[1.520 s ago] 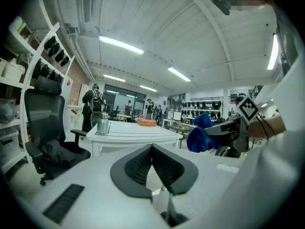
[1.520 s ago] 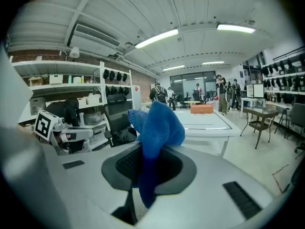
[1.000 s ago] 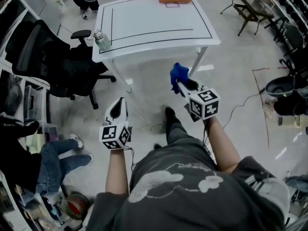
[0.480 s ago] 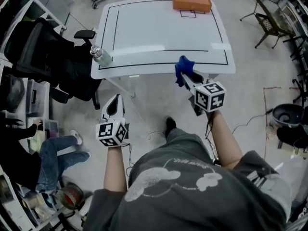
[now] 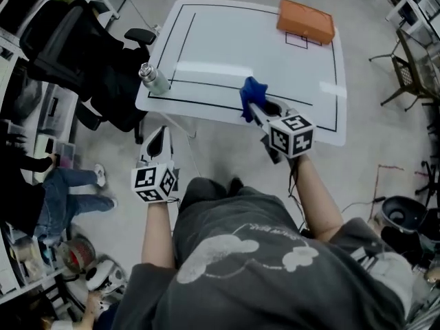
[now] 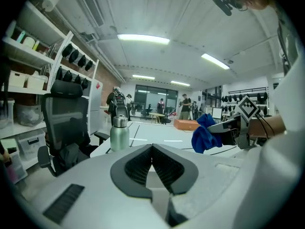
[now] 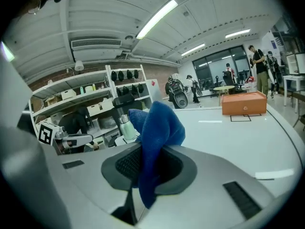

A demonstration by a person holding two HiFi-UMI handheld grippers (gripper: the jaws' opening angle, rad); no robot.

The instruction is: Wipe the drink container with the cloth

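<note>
White table [image 5: 234, 53] ruled with black lines fills the top of the head view, on a pale concrete floor. 1 metal drink bottle [image 5: 152, 79] stands upright at the table's near left corner, and 1 orange box [image 5: 306, 20] lies at the far right. A black office chair [image 5: 75, 43] sits just beside the table's left edge. The right gripper [image 5: 253, 107] reaches over the near edge of the table with a blue cloth [image 5: 251, 96] bunched at its tip. The left gripper [image 5: 157, 141] hangs short of the table, over the floor, and points toward the bottle's corner without touching it.

Seen from the left gripper view, the 2 jaws are pressed together with nothing between them. Beyond them the bottle stands left of centre on the table edge. The cloth and the right gripper show at the right, well apart from the bottle, and the orange box lies farther back. Storage shelves [image 6: 28, 56] line the left wall.

Seen from the right gripper view, the 2 jaws are clamped on the cloth, which rises in a fold above them and hangs a little below. Behind the fold the bottle's cap and shoulder show, with the left gripper off to the left.
</note>
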